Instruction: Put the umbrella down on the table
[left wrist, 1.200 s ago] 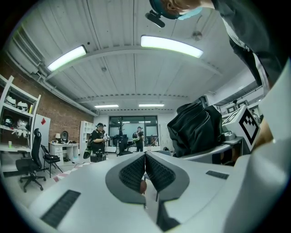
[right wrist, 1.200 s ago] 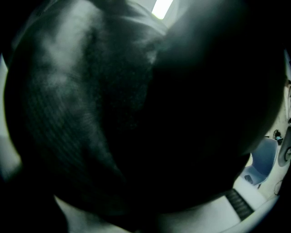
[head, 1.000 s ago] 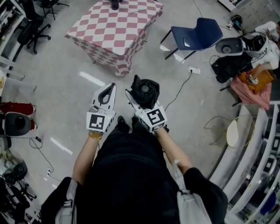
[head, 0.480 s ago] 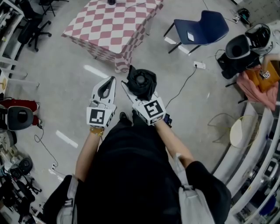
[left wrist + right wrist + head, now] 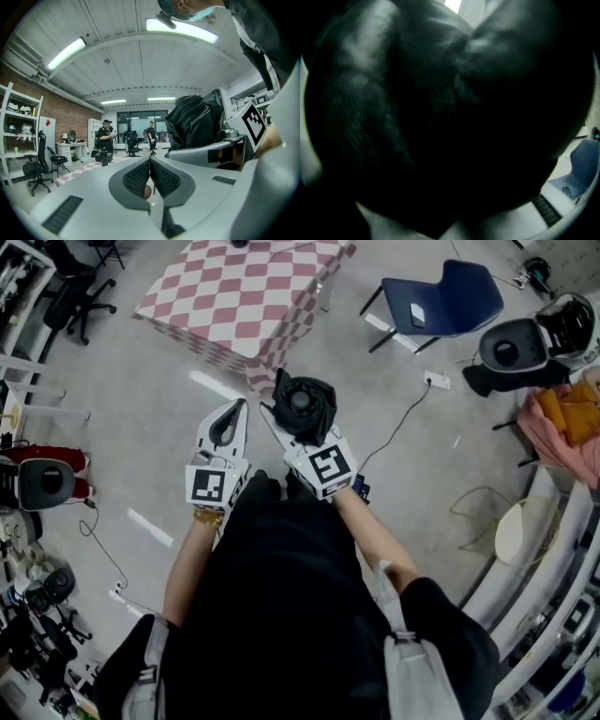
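Right claw (image 5: pixel 296 430) grips umbrella (image 5: pixel 305 405) | closer to table (image 5: pixel 246 298) than before

- Head view: I look steeply down from above the person's shoulders onto the left gripper (image 5: pixel 241 406), the right gripper (image 5: pixel 292 420), the floor and the checked table (image 5: pixel 248 296) ahead.
- Left gripper view: low behind its jaws, facing level down the room; the umbrella (image 5: pixel 192 122) is close on the right.
- Right gripper view: hard against that umbrella, which nearly fills my lens; a blue chair (image 5: pixel 583 164) shows at the right edge.
- Shared with the head view: umbrella, chair.
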Action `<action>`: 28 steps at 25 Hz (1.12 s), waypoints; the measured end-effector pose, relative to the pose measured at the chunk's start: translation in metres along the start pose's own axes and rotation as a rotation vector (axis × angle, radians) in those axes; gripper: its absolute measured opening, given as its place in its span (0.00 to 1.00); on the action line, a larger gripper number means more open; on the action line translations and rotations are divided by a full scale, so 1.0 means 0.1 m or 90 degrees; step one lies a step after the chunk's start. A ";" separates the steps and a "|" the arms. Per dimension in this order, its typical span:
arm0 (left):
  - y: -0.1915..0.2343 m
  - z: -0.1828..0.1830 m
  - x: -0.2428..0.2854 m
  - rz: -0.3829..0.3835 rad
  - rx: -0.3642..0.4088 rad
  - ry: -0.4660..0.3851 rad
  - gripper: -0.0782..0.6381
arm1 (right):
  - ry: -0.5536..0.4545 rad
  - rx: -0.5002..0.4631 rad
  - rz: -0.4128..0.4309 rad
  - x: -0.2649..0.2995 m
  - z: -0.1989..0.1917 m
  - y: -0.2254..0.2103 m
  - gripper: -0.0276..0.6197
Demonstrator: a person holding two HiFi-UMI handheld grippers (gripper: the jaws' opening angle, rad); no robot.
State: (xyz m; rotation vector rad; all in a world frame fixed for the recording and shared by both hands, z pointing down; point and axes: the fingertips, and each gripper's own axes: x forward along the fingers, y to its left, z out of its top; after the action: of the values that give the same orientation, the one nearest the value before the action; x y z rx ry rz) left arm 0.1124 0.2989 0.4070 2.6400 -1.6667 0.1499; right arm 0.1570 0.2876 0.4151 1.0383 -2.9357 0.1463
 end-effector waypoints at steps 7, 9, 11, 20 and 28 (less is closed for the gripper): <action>0.26 -0.03 0.21 -0.005 -0.017 -0.006 0.13 | 0.016 0.013 -0.017 0.31 -0.04 -0.09 0.30; 0.36 -0.04 0.27 -0.014 -0.019 -0.011 0.13 | 0.021 0.008 -0.025 0.43 -0.04 -0.12 0.30; 0.48 -0.03 0.33 -0.027 -0.022 -0.016 0.13 | 0.025 -0.001 -0.034 0.57 -0.02 -0.13 0.30; 1.10 -0.03 0.46 -0.077 -0.026 -0.029 0.13 | 0.031 -0.006 -0.071 1.18 0.09 -0.07 0.30; 1.53 -0.09 0.49 -0.102 -0.046 -0.030 0.13 | 0.049 -0.012 -0.097 1.58 0.09 0.02 0.30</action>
State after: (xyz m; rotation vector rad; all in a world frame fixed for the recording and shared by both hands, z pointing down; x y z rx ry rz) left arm -0.0056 0.1897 0.4150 2.7270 -1.4354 0.0240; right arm 0.0331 0.1889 0.4149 1.2195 -2.7720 0.1504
